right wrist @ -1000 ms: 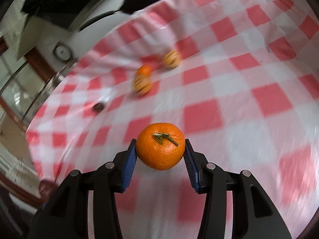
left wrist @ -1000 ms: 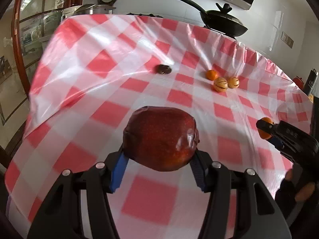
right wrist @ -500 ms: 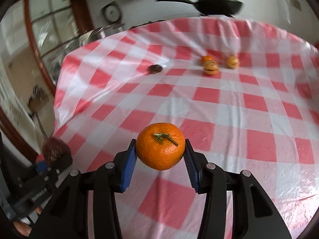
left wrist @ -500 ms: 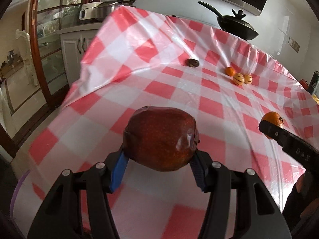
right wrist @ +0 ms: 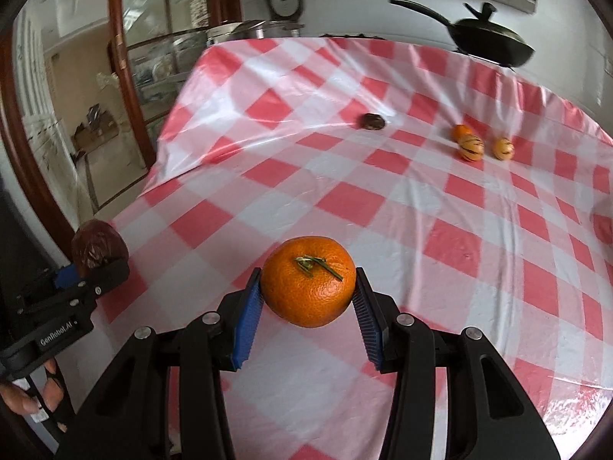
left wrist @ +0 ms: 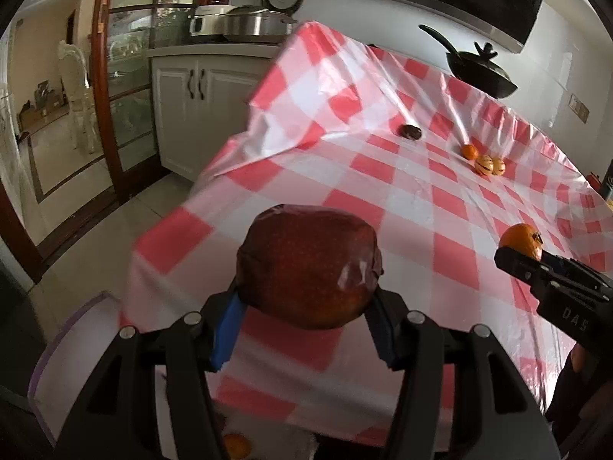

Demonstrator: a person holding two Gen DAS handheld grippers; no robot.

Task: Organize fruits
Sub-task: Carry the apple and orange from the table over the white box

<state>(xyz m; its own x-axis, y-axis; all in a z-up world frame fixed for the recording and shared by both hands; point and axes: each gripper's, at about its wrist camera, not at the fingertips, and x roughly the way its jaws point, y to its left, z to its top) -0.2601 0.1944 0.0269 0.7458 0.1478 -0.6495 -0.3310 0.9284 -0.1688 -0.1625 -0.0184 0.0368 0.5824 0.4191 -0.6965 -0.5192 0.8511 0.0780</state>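
Both wrist views face across the checked tablecloth (left wrist: pixel 421 207), sharing it

You see a red-and-white checked tablecloth (right wrist: pixel 383 199), a dark red apple (left wrist: pixel 308 264), a bright orange tangerine (right wrist: pixel 308 285) with a green stem, blue pads (right wrist: pixel 247 320) on black grippers, and a black pan (right wrist: pixel 488 40).

Black left gripper (left wrist: pixel 306 329) and right gripper (right wrist: pixel 308 312), blue ribbed fingers (right wrist: pixel 247 316), silver screws.

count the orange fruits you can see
5: one in the right gripper, three grouped far across the table, one below the table edge. More may be hidden.
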